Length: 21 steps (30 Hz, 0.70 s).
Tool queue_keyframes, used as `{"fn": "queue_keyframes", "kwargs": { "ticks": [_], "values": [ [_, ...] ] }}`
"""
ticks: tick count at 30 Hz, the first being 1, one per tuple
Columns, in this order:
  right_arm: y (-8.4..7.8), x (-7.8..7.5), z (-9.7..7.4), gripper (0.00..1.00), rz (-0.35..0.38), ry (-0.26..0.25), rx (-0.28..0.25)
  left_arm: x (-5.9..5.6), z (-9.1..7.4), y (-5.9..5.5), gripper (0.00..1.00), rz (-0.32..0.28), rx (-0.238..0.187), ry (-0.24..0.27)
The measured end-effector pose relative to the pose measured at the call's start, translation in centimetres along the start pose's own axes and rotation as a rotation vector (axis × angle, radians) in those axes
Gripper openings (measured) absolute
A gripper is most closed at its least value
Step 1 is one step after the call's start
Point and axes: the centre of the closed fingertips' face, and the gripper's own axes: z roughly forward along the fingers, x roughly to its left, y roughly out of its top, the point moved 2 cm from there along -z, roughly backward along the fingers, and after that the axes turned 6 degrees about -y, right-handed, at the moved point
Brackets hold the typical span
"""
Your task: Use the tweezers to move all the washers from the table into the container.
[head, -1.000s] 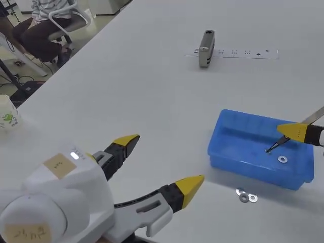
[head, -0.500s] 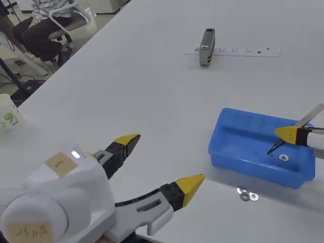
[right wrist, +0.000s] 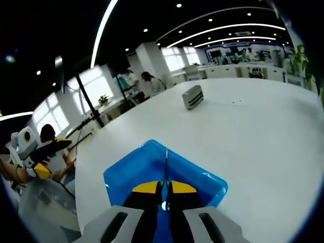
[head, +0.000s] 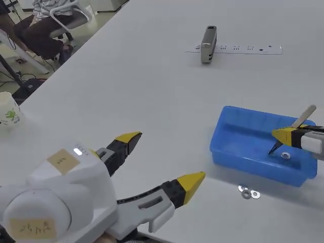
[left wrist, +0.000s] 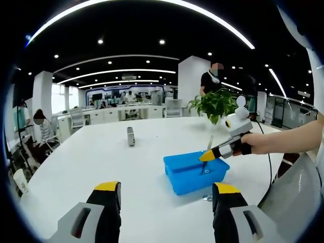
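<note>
Washers [head: 248, 193] — thin, light, slippery, probably best pinched across the rim — two lying just outside the container [head: 238, 147], one inside near the tweezers [head: 273, 148], right gripper [head: 283, 134] clamped on them, left gripper [head: 166, 157] spread wide, empty, well away from it.

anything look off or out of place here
Nothing damaged or spilled. The only strays are a small cluster of washers on the table just outside the blue container; one washer already lies inside, where the right gripper holds the tweezers.
</note>
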Motion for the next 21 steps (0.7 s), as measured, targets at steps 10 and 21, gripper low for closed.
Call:
{"fn": "queue_keyframes", "kwargs": {
  "ticks": [10, 21],
  "values": [
    [0.0, 1.8, 0.1, 0.03, -0.375, 0.013, 0.002, 0.0, 0.0, 0.0, 0.74, 0.003, 0.004, 0.001],
    [1.8, 5.0, -1.5, 0.03, -0.535, 0.058, -0.097, 0.0, 0.0, 0.0, 0.73, 0.004, 0.003, 0.002]
  ]
}}
